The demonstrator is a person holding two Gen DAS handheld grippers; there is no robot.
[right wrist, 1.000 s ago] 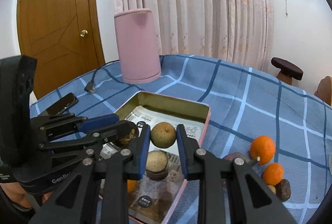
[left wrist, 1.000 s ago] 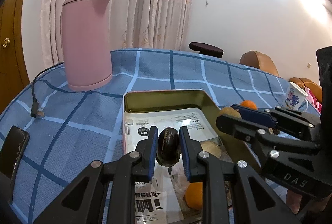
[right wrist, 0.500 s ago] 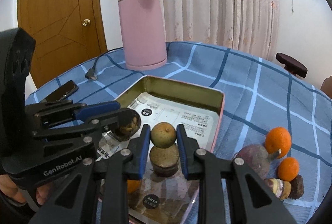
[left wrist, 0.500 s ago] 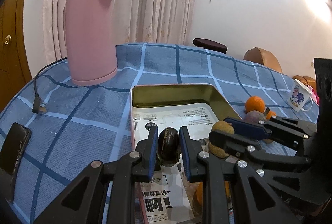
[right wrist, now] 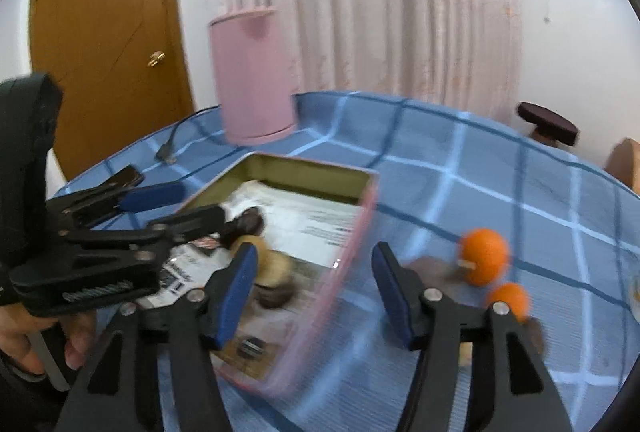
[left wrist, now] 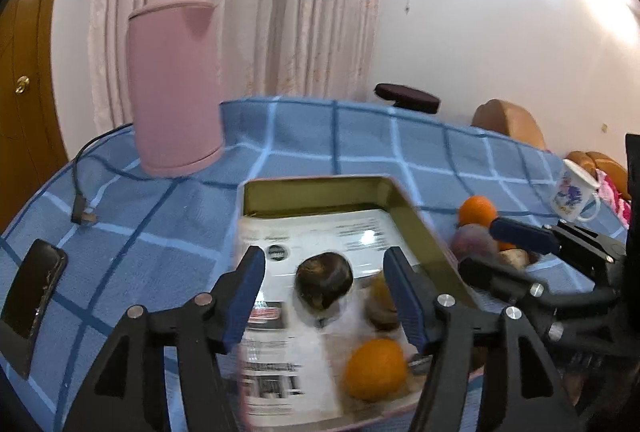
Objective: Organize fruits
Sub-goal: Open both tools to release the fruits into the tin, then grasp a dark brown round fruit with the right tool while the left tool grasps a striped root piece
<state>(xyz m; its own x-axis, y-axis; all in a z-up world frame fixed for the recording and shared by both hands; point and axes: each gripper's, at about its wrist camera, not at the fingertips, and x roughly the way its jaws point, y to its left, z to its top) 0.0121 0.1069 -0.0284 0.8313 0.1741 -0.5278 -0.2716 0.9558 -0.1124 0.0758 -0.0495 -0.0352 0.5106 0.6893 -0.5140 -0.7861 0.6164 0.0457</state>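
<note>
A shallow tin tray (left wrist: pixel 320 196) lined with printed paper lies on the blue checked tablecloth; it also shows in the right wrist view (right wrist: pixel 304 172). My left gripper (left wrist: pixel 324 296) is open around a dark brown fruit (left wrist: pixel 324 282) lying in the tray. A tan fruit (right wrist: pixel 270 262), a brown one (left wrist: pixel 382 306) and an orange (left wrist: pixel 376 368) also lie in the tray. My right gripper (right wrist: pixel 314 290) is open and empty over the tray's right rim. Two oranges (right wrist: pixel 484 256) and a purplish fruit (left wrist: pixel 474 242) sit on the cloth to the right.
A pink kettle (left wrist: pixel 176 88) stands behind the tray, its cable (left wrist: pixel 82 208) trailing left. A black phone (left wrist: pixel 34 292) lies at the left table edge. A white printed mug (left wrist: pixel 574 198) stands far right. A stool (right wrist: pixel 548 122) and chair are beyond the table.
Both grippers opened. The left let the dark brown fruit down into the tray; the right let go of the tan fruit and moved right over the tray's rim.
</note>
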